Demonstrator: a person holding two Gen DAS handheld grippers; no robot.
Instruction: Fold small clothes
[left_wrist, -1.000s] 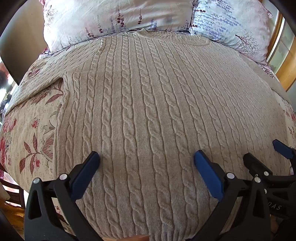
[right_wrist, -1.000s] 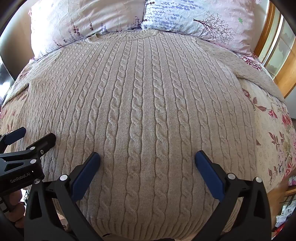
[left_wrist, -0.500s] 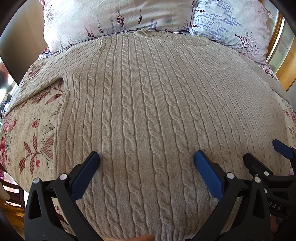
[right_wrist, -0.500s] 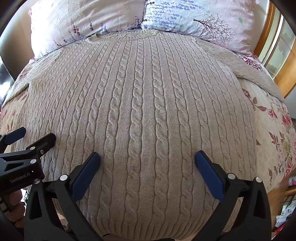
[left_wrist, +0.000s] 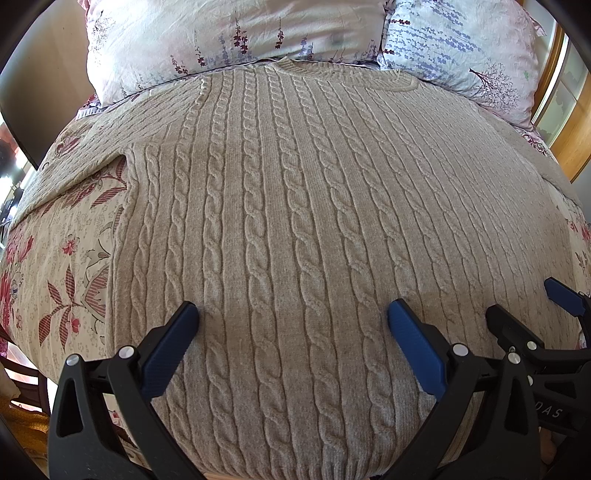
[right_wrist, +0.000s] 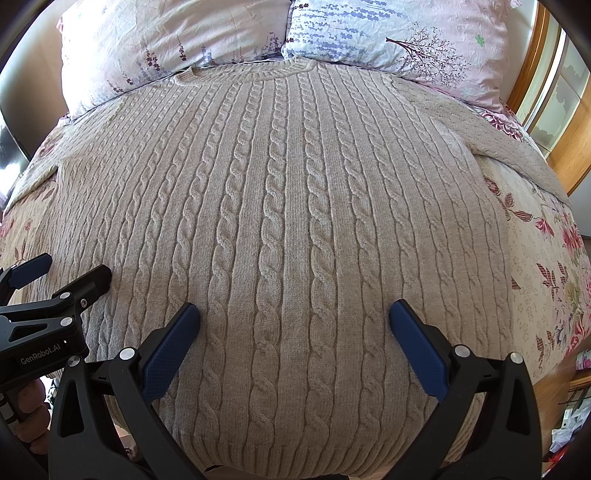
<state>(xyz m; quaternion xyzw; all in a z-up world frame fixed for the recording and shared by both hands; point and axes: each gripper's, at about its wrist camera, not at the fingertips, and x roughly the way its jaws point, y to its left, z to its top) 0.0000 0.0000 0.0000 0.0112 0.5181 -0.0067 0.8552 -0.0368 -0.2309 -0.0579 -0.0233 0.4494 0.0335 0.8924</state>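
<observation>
Beige cable-knit sweater (left_wrist: 295, 229) lies flat on the bed (left_wrist: 55, 258), hem nearest, collar at 12 o'clock touching two floral pillows (right_wrist: 177, 40). Both the left gripper (left_wrist: 291, 332) and right gripper (right_wrist: 293, 332) hover over the hem, jaws spread, empty. Flowered bedspread; wooden frame (right_wrist: 569, 155) at 2 o'clock.

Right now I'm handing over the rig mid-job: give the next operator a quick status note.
Left gripper: jaws open, holding nothing, above the sweater's lower part.
Right gripper: jaws open, holding nothing, beside the left one.
The sweater lies flat and face up on the floral bedspread, collar toward the pillows, sleeves spread to both sides.
Done: garment laid out.
Left: every fold; none started.
</observation>
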